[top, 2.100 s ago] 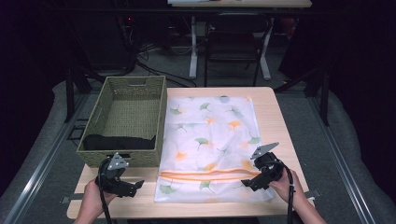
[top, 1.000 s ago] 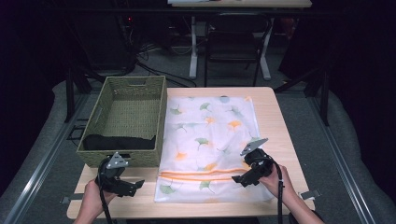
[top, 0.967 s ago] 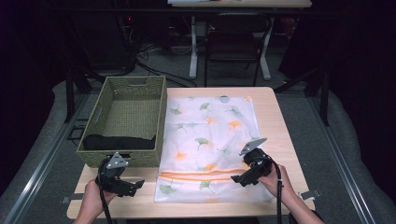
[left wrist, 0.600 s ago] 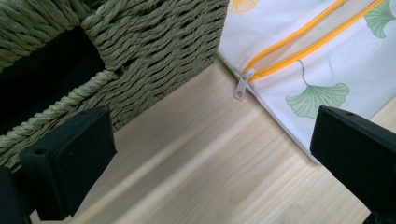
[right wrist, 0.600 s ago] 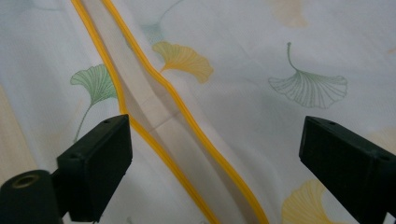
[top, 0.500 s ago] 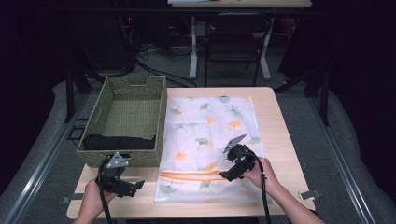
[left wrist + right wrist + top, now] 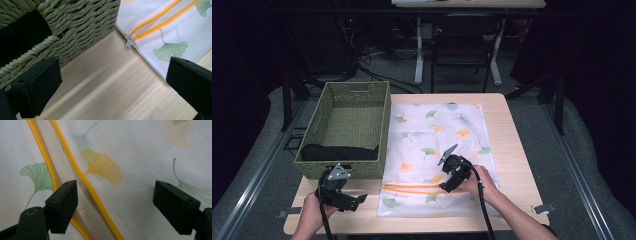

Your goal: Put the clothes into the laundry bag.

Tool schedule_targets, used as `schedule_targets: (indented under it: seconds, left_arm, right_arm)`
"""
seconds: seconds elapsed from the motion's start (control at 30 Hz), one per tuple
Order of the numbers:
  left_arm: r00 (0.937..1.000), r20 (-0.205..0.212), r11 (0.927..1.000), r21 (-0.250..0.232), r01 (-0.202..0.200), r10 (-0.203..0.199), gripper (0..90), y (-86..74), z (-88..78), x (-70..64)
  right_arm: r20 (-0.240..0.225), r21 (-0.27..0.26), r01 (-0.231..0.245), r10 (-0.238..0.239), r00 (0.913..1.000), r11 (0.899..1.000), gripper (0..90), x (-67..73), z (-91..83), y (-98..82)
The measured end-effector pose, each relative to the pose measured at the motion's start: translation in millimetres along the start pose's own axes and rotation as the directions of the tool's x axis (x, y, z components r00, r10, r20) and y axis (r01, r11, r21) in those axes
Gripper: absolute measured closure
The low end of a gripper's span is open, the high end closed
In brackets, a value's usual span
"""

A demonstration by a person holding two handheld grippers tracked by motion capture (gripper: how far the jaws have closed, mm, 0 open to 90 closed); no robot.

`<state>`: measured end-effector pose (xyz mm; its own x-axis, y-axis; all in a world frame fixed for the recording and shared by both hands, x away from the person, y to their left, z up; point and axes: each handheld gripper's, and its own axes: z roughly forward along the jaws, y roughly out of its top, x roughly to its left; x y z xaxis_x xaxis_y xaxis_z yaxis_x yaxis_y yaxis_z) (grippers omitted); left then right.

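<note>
A white mesh bag [image 7: 437, 135] printed with ginkgo leaves lies flat on the wooden table [image 7: 512, 150]. Its orange zipper [image 7: 412, 189] runs along the near end. My right gripper [image 7: 446, 181] hovers open just over the bag beside the zipper; the right gripper view has the zipper [image 7: 82, 177] running between its spread jaws [image 7: 117, 205]. At the front left, my left gripper [image 7: 354, 200] rests open above bare wood. In the left gripper view its jaws [image 7: 112, 82] face the white zipper pull [image 7: 128, 43] at the bag's corner, a short way off.
A woven green basket [image 7: 384, 125] stands left of the bag and touches its edge, with a black cloth [image 7: 337, 152] at its near end. A strip of bare wood runs right of the bag. A chair [image 7: 462, 55] and desk legs stand beyond the table.
My right gripper has slid left from the bag's right edge to over its middle, beside the zipper. The left gripper has stayed put.
</note>
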<state>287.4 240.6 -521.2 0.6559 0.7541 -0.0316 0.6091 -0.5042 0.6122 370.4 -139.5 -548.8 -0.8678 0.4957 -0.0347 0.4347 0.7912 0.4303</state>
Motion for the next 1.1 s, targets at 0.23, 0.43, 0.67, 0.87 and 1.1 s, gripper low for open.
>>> schedule_targets:
  seconds: [0.23, 0.43, 0.67, 0.87, 1.1]
  left_arm:
    - [0.9999, 0.010, 0.9999, 0.011, 0.000, 0.000, 0.2, 0.3, 2.2, -1.4]
    - [0.9999, 0.013, 0.9999, 0.016, 0.005, -0.005, 0.3, -0.9, 2.3, -0.1]
    - [0.9999, 0.012, 0.9998, 0.018, 0.003, -0.003, 0.4, -1.4, 1.2, -0.3]
    - [0.9999, 0.017, 0.9997, 0.023, -0.001, 0.001, 0.5, -1.3, 2.9, -0.1]
    - [0.9995, 0.033, 0.9998, 0.019, 0.001, -0.001, 1.2, -2.6, 3.5, 1.6]
  right_arm:
    - [0.002, 0.030, 0.029, -0.029, 0.9996, 0.999, 25.9, -0.5, 7.5, 4.5]
    - [0.010, 0.043, 0.027, -0.028, 0.9996, 0.999, 38.9, -1.0, 9.9, 5.7]
    - [0.004, 0.026, -0.003, 0.003, 1.0000, 1.000, 52.2, -3.5, 9.0, 4.7]
    - [0.000, 0.028, 0.001, -0.001, 1.0000, 1.000, 68.9, -2.9, 8.2, 5.6]
    - [0.001, 0.057, -0.011, 0.011, 0.9999, 0.998, 83.3, -6.4, 8.3, 10.4]
